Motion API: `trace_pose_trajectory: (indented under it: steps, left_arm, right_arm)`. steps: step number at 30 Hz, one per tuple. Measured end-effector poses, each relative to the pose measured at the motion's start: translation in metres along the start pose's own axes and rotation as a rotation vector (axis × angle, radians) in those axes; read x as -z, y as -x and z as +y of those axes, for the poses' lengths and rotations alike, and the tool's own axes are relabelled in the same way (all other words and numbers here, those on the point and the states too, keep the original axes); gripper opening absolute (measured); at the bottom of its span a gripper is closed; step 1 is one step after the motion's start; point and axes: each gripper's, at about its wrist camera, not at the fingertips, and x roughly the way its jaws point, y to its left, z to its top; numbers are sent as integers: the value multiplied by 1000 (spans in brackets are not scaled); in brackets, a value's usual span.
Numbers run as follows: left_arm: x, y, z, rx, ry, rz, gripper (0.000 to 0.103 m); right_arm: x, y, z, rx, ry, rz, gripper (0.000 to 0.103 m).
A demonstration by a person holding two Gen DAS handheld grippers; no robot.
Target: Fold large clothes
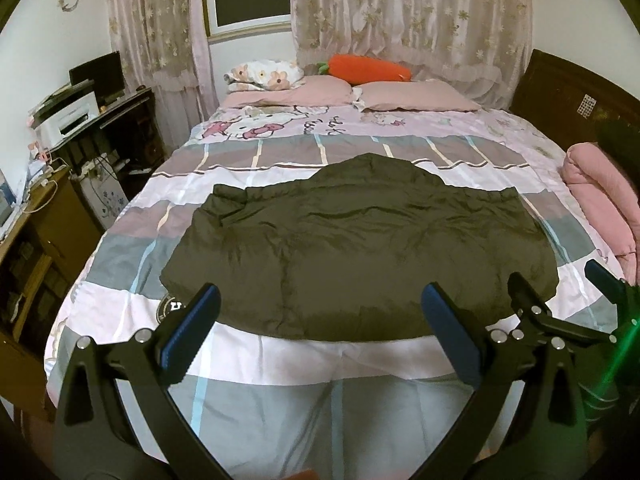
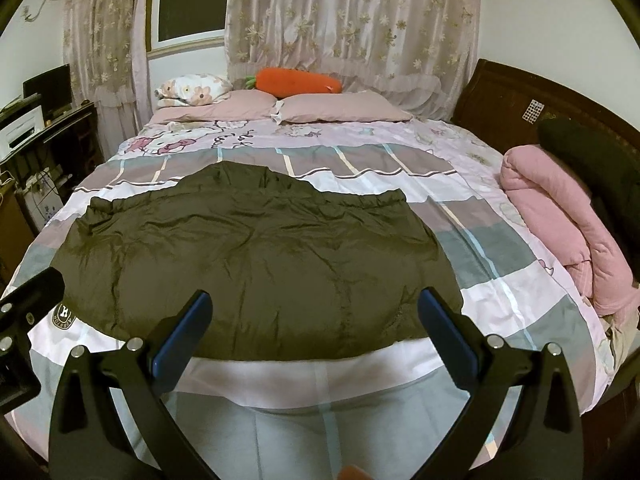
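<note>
Garment: a large dark olive padded jacket point(image 1: 352, 248) is laid flat across the middle of the bed, sleeves seemingly tucked in, hem nearest the grippers
Bedding: a pink, grey and white patterned duvet cover point(image 1: 280, 364) lies beneath, wrinkled at the near edge
Left gripper point(image 1: 320, 328): jaws spread wide, nothing held, poised above the hem
Right gripper point(image 2: 316, 328): likewise released and empty, over the hem's right half
Badge: a round white emblem patch point(image 2: 64, 314) peeks out at the left corner
Slip risk: slick puffy fabric could be lost from a shallow pinch
Snag risk: the duvet cover might be pinched along with the hem
Skew risk: uneven lifting would leave the fold crooked
</note>
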Motion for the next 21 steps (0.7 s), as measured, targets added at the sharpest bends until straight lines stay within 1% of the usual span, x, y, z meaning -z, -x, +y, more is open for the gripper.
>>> trace_pose_trajectory:
  steps: [10,21]
  left_arm:
    - [0,-4,0,17,-16,8,101]
    - [3,-6,-1,16,-20,16,101]
  right_arm:
    - [0,-1,2,2,-2,3,102]
    - [4,-3,6,-4,4,10,102]
